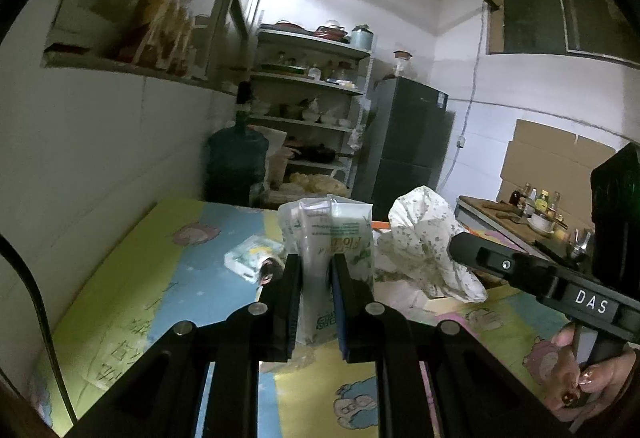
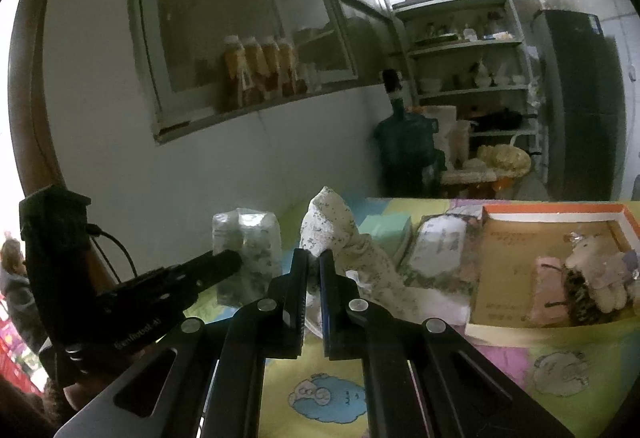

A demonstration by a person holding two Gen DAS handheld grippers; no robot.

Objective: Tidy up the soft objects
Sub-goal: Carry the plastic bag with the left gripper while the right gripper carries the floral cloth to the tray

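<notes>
Fingers (image 1: 294,302) clamp clear green-printed tissue pack (image 1: 332,238) | floral cloth (image 2: 344,238) pinched

A clear plastic tissue pack (image 1: 324,258) with green leaf print stands upright, lifted off the cartoon mat. Beside it hangs a white floral cloth (image 1: 424,238) (crumpled, trailing down to the mat). A plush toy (image 2: 596,270) and pink pouch (image 2: 546,290) lie in the cardboard tray (image 2: 560,212).

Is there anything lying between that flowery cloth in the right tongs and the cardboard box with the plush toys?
Partly. A patterned packet lies on the table between the flowery cloth and the box. The box's near rim also stands up, so the cloth would likely have to go over both.
</notes>
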